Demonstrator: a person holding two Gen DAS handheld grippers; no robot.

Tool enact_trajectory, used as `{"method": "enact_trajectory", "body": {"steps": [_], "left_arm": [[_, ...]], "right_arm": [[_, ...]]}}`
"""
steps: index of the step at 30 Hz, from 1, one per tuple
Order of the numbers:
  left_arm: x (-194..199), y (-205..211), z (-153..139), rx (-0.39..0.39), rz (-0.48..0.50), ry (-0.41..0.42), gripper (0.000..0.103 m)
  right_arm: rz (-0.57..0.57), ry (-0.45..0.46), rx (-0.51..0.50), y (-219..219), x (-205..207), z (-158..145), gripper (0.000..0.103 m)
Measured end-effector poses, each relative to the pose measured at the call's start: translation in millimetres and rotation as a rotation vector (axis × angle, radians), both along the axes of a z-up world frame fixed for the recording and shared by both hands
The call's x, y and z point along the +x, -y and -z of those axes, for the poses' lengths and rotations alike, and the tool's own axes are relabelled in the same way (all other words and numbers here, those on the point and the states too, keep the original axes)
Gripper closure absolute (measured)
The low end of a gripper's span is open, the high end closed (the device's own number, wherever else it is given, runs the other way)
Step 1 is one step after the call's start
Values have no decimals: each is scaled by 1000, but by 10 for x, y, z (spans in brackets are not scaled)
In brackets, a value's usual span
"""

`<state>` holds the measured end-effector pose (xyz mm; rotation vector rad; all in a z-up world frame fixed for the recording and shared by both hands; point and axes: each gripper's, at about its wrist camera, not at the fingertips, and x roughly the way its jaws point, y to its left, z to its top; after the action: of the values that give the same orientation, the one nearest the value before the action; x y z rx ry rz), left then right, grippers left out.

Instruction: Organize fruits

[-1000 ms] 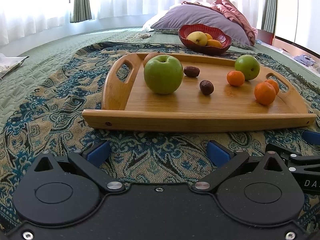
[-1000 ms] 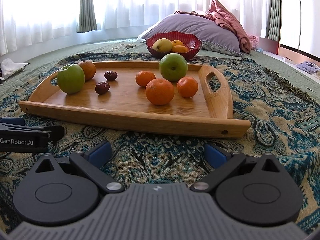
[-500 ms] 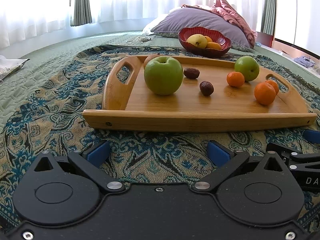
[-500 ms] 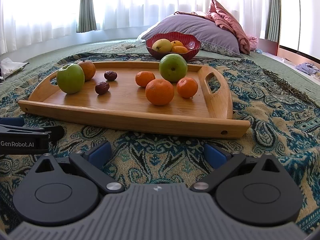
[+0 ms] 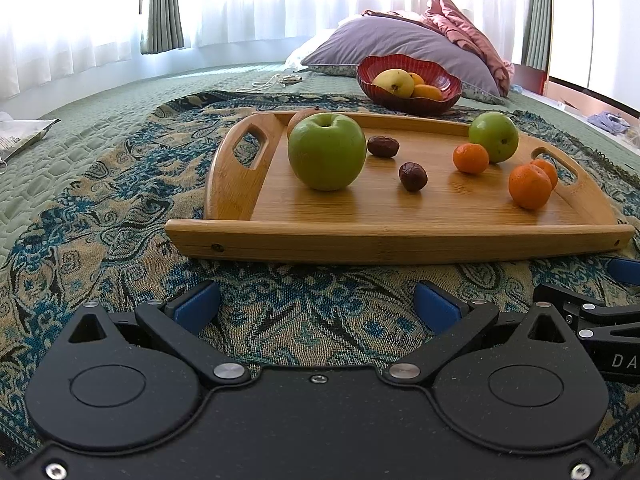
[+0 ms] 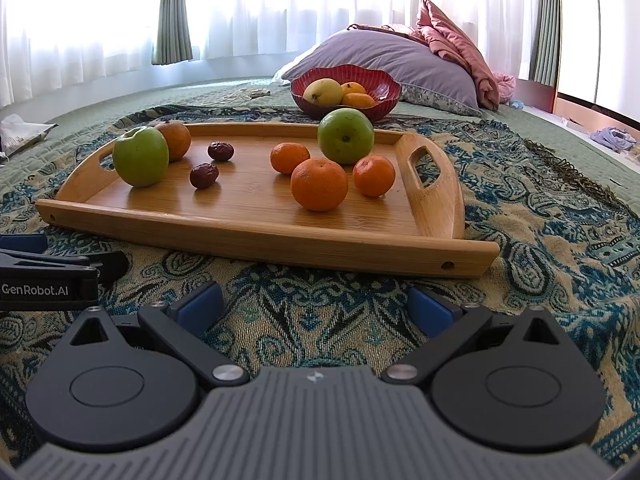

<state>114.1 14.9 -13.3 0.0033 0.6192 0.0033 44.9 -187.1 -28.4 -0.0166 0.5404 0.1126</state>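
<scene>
- Sunlit white curtains [image 6: 100, 20] back the room, and a green quilted bed [image 5: 100, 128] carries everything, with a blue and tan patterned throw [image 6: 532, 216] spread over it.
- At the far side a purple pillow [image 6: 380, 56] lies behind the fruit.
- My wooden tray [image 6: 256, 236] sits flat on the throw, its long axis running left to right across my view, a cut-out handle at each short end.
- Behind the tray, just beside its far rim, a red scalloped bowl [image 6: 384, 88] holds a yellow fruit [image 6: 322, 90] and at least two orange ones.
- On the tray's left end stands a green apple [image 5: 327, 152], stem up, with a dull orange fruit [image 6: 176, 140] touching it from behind.
- A second green apple [image 6: 346, 136] stands near the right end by the far rim.
- Three mandarins [image 6: 319, 184] cluster just in front of and beside that second apple.
- Two dark red dates [image 6: 204, 176], wrinkled, lie apart between the two groups.
- My left gripper [image 5: 316, 308] rests low over the throw before the tray, blue pads spread wide, gripping nothing.
- My right gripper [image 6: 316, 310] sits alongside it, likewise spread and empty.
</scene>
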Motion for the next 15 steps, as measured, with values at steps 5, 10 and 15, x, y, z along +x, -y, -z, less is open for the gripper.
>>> {"method": "enact_trajectory", "body": {"steps": [5,10,15], "left_arm": [[-10,8,2,1,0,1,0],[-10,9,4,1,0,2,0],[-12,10,5,1,0,2,0]], "right_arm": [[0,0,0,0,1,-1,0],[0,1,0,0,0,0,0],[0,1,-1,-2,-2,1,0]]}}
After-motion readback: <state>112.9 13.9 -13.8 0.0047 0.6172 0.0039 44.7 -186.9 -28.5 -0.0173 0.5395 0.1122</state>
